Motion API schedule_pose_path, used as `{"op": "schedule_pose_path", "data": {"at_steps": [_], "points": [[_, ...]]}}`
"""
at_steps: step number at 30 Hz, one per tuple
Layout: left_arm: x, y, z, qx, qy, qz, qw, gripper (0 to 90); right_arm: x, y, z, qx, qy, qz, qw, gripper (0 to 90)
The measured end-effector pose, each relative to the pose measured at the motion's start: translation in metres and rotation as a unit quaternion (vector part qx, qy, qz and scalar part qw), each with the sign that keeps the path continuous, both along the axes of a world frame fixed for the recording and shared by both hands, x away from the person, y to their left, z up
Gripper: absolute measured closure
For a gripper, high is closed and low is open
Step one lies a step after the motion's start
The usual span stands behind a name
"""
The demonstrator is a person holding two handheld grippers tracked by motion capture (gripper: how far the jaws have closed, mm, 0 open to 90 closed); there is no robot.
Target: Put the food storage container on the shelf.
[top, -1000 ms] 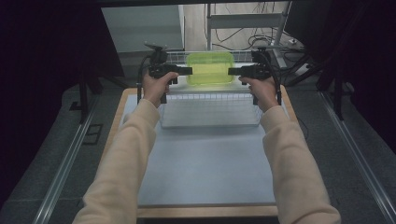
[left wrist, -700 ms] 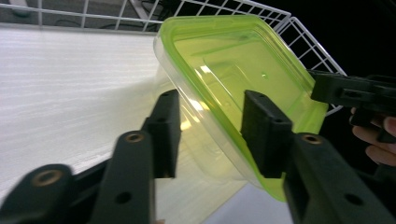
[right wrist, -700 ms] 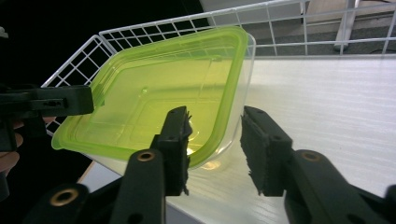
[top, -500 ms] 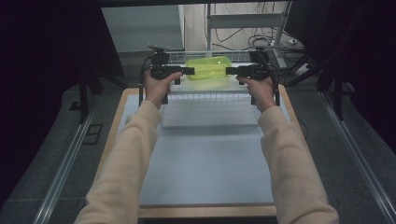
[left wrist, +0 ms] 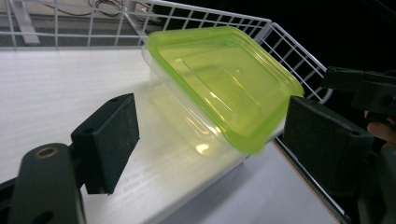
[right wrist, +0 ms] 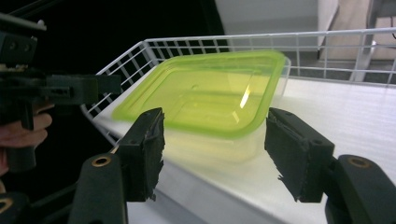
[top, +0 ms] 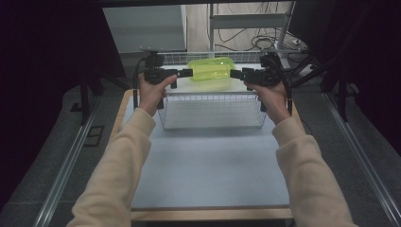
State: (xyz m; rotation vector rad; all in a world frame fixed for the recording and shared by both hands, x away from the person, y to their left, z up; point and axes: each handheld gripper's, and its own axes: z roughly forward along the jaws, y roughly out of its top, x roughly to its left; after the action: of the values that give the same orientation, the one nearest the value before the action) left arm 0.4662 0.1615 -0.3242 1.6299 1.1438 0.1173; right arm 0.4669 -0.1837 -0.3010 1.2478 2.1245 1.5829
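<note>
A clear container with a lime-green lid [top: 210,68] rests on a white board inside a white wire basket [top: 213,96] at the table's far end. My left gripper [top: 185,73] is at its left end and my right gripper [top: 235,74] at its right end, pointing toward each other. In the left gripper view the jaws of the left gripper [left wrist: 215,135] stand open around the container's [left wrist: 219,79] near corner. In the right gripper view the right gripper [right wrist: 222,149] is open too, its pads [right wrist: 145,140] either side of the lid's [right wrist: 205,93] edge without pressing it.
The basket's wire walls [left wrist: 289,51] rise close behind and beside the container. A pale blue mat [top: 208,165] on a wooden-edged table lies in front of the basket. Cables and a metal frame [top: 246,23] stand behind it, and dark floor rails [top: 66,165] flank the table.
Both hands have shifted slightly outward. The container has stayed where it was in the basket.
</note>
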Motion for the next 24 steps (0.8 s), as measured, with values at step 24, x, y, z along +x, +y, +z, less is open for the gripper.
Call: {"op": "schedule_pose_path", "data": {"at_steps": [24], "points": [[-0.151, 0.013, -0.081, 0.042, -0.046, -0.076, 0.9951, 19.2, -0.121, -0.037, -0.089, -0.023, -0.042, 0.114, 0.9924, 28.9]]}}
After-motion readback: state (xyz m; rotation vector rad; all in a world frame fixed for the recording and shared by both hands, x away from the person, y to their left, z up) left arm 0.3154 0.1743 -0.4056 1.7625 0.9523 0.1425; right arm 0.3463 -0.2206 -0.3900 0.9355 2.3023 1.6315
